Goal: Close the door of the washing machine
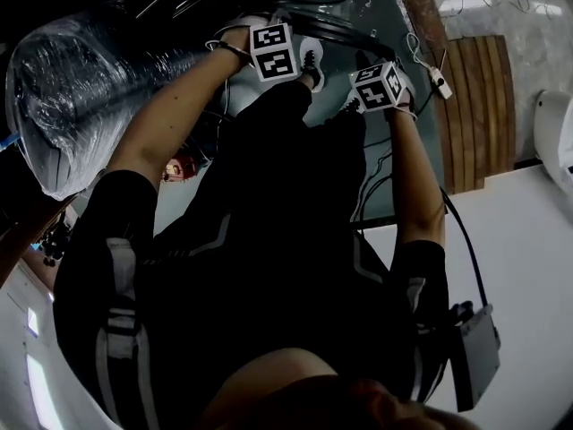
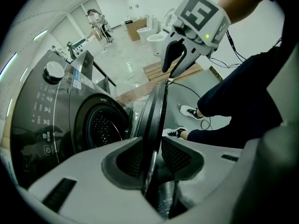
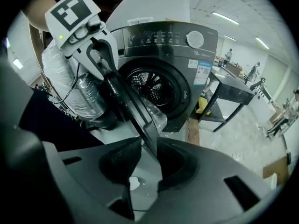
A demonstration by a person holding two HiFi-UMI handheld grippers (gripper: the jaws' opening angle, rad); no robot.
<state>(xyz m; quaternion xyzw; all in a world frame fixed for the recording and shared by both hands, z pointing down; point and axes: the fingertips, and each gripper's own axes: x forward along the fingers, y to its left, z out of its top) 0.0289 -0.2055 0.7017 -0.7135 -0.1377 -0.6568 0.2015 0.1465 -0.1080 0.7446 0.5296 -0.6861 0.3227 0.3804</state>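
The dark grey washing machine (image 2: 46, 111) (image 3: 163, 36) stands with its drum opening (image 2: 100, 122) (image 3: 149, 85) uncovered. Its round door (image 2: 158, 106) (image 3: 133, 108) (image 1: 336, 27) hangs open and shows edge-on in both gripper views. My left gripper (image 2: 156, 157) (image 3: 105, 71) (image 1: 269, 43) points straight down, and the door's rim fills the gap between its pads. My right gripper (image 3: 147, 160) (image 2: 174, 64) (image 1: 380, 86) straddles another part of the same rim with its jaws wide and a gap beside the left pad. In the head view my body hides most of the door.
A plastic-wrapped roll (image 1: 81, 88) (image 3: 60, 73) stands beside the machine. A wooden pallet (image 1: 479, 106) (image 2: 159, 71) and cables (image 1: 376, 177) lie on the floor near my shoes (image 2: 191, 112). A black metal table (image 3: 229, 92) stands on the machine's other side, with people (image 3: 259, 73) beyond it.
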